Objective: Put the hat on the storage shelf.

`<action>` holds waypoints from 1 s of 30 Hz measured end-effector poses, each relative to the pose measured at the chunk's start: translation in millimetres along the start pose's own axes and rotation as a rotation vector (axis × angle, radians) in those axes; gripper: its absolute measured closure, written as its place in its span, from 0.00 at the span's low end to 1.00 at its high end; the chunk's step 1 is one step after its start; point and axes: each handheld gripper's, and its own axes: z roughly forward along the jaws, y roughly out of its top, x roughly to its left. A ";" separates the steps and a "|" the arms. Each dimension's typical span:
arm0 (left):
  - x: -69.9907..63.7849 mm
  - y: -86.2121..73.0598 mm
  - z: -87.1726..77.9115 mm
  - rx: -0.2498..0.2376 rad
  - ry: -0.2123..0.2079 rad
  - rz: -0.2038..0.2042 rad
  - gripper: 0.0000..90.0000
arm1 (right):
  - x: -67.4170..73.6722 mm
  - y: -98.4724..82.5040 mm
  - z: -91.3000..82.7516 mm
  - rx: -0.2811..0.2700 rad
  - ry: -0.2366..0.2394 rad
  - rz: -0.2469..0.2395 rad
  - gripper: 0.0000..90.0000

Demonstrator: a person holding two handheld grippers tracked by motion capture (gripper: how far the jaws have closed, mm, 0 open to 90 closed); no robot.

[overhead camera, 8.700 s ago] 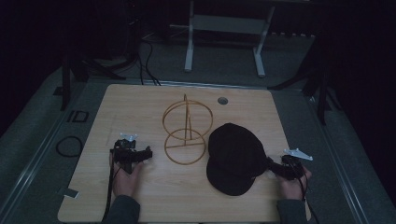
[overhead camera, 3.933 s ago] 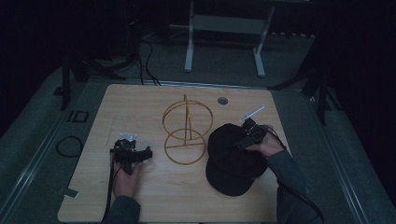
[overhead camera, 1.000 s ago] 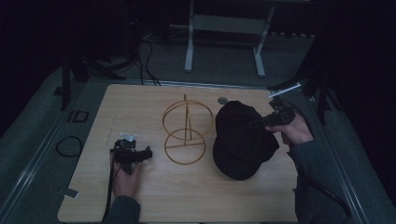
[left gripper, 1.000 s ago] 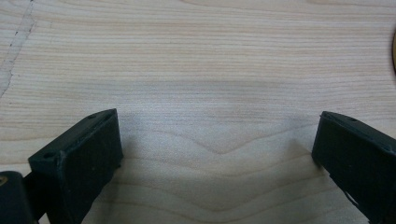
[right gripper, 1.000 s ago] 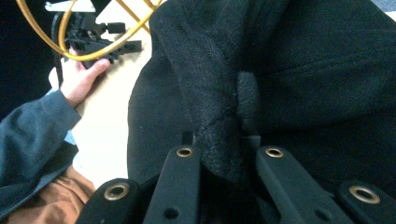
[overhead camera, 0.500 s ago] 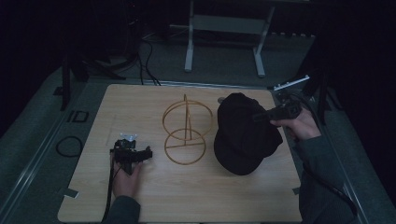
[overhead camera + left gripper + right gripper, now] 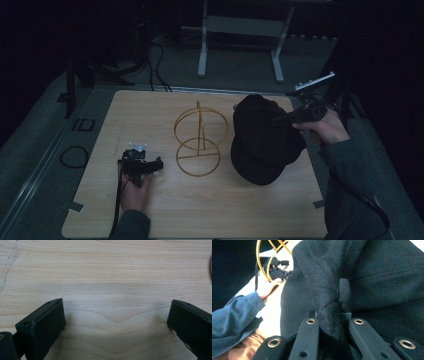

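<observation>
A black cap (image 7: 264, 140) hangs lifted over the right side of the wooden table (image 7: 150, 115), its lower edge near the tabletop. My right gripper (image 7: 278, 120) is shut on a fold of the cap (image 7: 329, 302), pinched between both jaws. A gold wire stand (image 7: 199, 136) made of rings sits upright at the table's middle, just left of the cap. My left gripper (image 7: 157, 165) rests on the table at the front left, held by a hand. In the left gripper view its jaws stand wide open (image 7: 116, 325) over bare wood.
A white metal frame (image 7: 240, 30) stands on the floor beyond the table's far edge. A coiled cable (image 7: 74, 156) lies on the floor at the left. In the right gripper view a blue sleeve (image 7: 234, 315) and the other hand appear behind the cap.
The right gripper reached the cap, shut on it, and has lifted it up and toward the back right. The left gripper has stayed still.
</observation>
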 end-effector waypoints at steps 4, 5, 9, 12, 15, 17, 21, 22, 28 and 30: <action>0.0 0.0 0.0 0.000 0.000 0.000 0.01 | 3.8 4.7 -5.0 0.006 -0.006 -0.013 0.94; 0.0 0.0 0.0 0.000 0.000 0.000 0.01 | 4.9 5.9 -6.3 0.005 -0.006 -0.016 0.94; 0.1 0.0 0.0 0.000 0.000 0.001 0.01 | 9.5 10.5 -11.7 -0.002 -0.007 -0.028 0.94; 0.1 0.0 0.0 0.000 0.000 0.001 0.01 | 12.0 12.6 -15.2 -0.015 -0.004 -0.030 0.93; 0.0 0.0 0.1 -0.002 0.000 0.001 0.01 | 15.1 15.6 -19.6 -0.020 -0.007 -0.036 0.94; 0.0 -0.1 0.2 -0.002 0.000 0.000 0.01 | 19.9 17.7 -25.5 -0.033 -0.006 -0.046 0.93; 0.0 0.0 0.2 -0.003 0.000 0.000 0.01 | 23.3 18.2 -29.6 -0.047 0.005 -0.055 0.93; 0.0 0.0 0.1 -0.002 0.000 0.000 0.01 | 24.3 18.6 -30.6 -0.049 0.006 -0.059 0.93; 0.0 0.0 0.2 -0.003 0.000 0.000 0.01 | 31.0 24.3 -32.3 -0.057 0.011 -0.075 0.93; 0.0 0.0 0.1 -0.002 0.000 0.001 0.01 | 33.2 26.7 -31.3 -0.059 0.014 -0.077 0.93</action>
